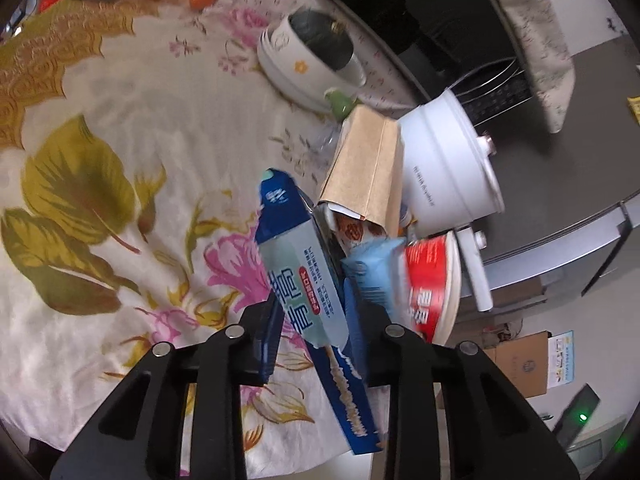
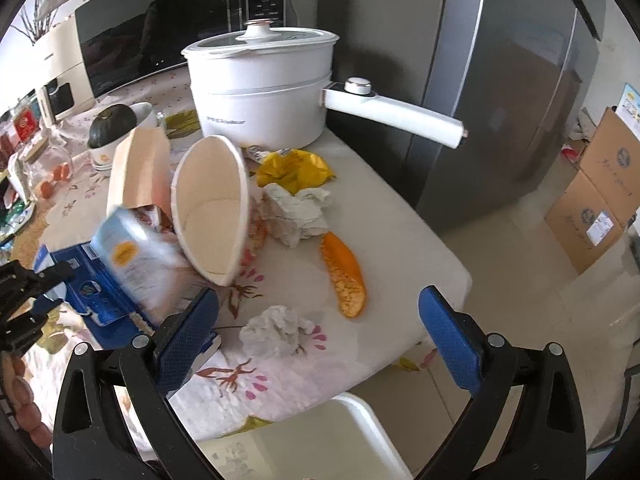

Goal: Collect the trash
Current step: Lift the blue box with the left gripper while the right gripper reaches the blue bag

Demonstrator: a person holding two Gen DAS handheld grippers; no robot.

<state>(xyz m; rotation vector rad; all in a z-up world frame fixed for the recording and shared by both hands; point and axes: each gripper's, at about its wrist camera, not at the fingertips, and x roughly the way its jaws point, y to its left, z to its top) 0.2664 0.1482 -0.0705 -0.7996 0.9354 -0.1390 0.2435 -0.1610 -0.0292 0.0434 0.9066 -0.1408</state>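
Closest in, left gripper (image 1: 312, 320) clamped on the blue carton (image 1: 304, 272), pads pressing its two narrow sides near the lower end. Long axis running straight ahead of the fingers and tilting upward, far end reaching toward the brown paper bag (image 1: 368, 168). Seemingly clear of the flowered tablecloth (image 1: 120, 100), though blur leaves that unsure. Just right of the carton, touching or nearly so, a tipped red paper cup (image 1: 430, 280), mouth turned away from this camera; beyond it a white electric pot (image 1: 448, 168) with its handle over the table edge.

Seen from the other side, right gripper (image 2: 318, 336) wide apart and holding nothing, hanging over a crumpled tissue (image 2: 276, 332) that sits between the fingers. Further out, an orange peel (image 2: 344, 280), a larger tissue wad (image 2: 296, 212) and a yellow wrapper (image 2: 296, 168).

Below the table corner, directly under the right gripper, a white bin (image 2: 360, 412). Probably the drop point, so lying across from the left gripper, past the cup; likely calls for swinging the carton sideways, long end first, without knocking that cup. Nearer to the bin: right hand, yet empty.
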